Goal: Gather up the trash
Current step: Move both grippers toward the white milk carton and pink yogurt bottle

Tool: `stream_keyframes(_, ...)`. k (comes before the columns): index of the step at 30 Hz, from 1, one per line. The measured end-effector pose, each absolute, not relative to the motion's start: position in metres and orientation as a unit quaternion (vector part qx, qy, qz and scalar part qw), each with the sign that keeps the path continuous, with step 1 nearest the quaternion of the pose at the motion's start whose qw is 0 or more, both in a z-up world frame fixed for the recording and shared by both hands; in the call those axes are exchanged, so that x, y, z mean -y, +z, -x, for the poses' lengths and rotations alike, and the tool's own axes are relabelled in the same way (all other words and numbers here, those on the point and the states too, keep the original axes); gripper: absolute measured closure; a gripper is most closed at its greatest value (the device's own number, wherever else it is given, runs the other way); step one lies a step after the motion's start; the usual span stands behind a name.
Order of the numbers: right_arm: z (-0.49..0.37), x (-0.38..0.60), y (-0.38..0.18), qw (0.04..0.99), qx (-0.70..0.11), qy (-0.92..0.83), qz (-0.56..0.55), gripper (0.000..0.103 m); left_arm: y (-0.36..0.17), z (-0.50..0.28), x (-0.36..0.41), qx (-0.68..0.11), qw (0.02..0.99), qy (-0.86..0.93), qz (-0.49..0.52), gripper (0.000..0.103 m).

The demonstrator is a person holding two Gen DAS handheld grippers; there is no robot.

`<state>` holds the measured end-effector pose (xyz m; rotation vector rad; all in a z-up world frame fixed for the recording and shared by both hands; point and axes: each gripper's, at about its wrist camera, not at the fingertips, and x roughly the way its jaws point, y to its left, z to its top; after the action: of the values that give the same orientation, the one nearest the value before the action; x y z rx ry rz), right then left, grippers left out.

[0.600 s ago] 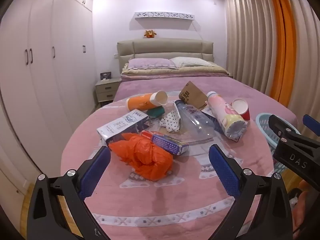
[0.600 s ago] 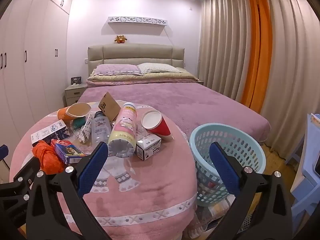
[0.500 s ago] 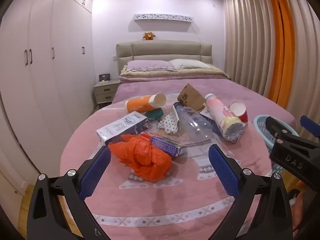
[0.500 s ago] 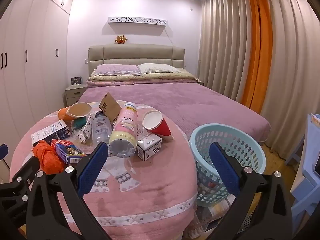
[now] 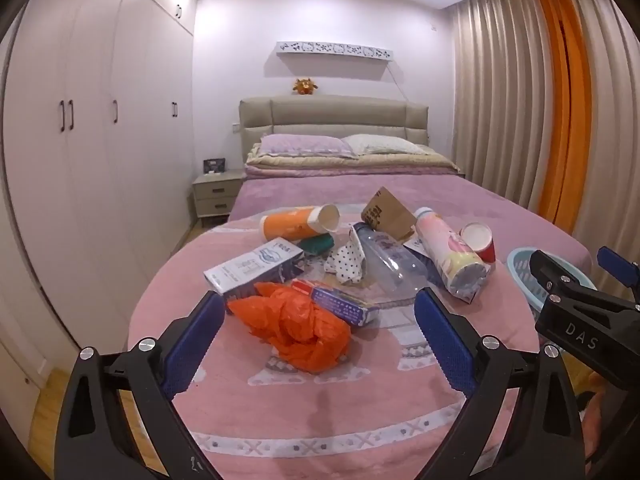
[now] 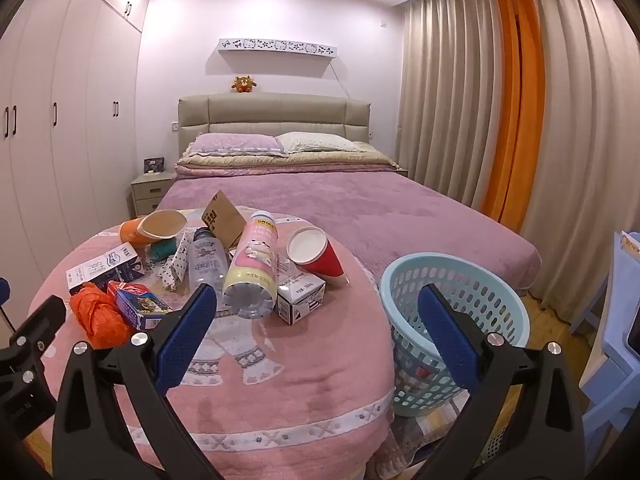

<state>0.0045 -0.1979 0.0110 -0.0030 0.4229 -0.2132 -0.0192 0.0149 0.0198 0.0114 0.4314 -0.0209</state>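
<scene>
Trash lies piled on a round table with a pink cloth (image 5: 320, 408): an orange plastic bag (image 5: 296, 328), a white carton (image 5: 252, 268), a blue box (image 5: 344, 304), a clear bottle (image 5: 392, 264), a pink bottle (image 5: 452, 256), a red cup (image 5: 480, 240) and an orange cup (image 5: 296, 224). My left gripper (image 5: 318, 344) is open and empty, just short of the orange bag. My right gripper (image 6: 316, 336) is open and empty over the table's right part, near the pink bottle (image 6: 252, 268). A light blue basket (image 6: 452, 320) stands on the floor to the table's right.
A bed with a purple cover (image 6: 360, 208) lies behind the table. White wardrobes (image 5: 80, 160) line the left wall. Curtains (image 6: 500, 120) hang at the right. A nightstand (image 5: 216, 196) stands by the bed. A blue chair (image 6: 616, 320) is at the far right.
Both grippers have tilted slightly downward and drawn back a little from the table. Nothing on the table has moved.
</scene>
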Motion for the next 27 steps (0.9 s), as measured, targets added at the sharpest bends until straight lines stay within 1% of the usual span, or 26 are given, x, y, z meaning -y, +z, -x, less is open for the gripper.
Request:
stream_keyframes(20,-0.006,0.197,0.008,0.971,-0.218,-0.098,-0.008,0.014,0.017,0.015,-0.047,-0.207,0.977,0.016,0.038,0.009)
stream_keyframes(23,-0.007,0.198,0.008,0.971,-0.219,-0.094,-0.012,0.018,0.018,0.015,-0.061,-0.202,0.978,0.022,0.046,0.009)
stream_keyframes(26,-0.010,0.199,0.007,0.971,-0.224,-0.088,-0.014,0.027,0.020,0.011,-0.078,-0.201,0.978,0.030,0.051,0.009)
stream_keyframes(27,-0.011,0.199,0.006,0.970,-0.225,-0.086,-0.013,0.033,0.021,0.009,-0.085,-0.202,0.977,0.033,0.052,0.009)
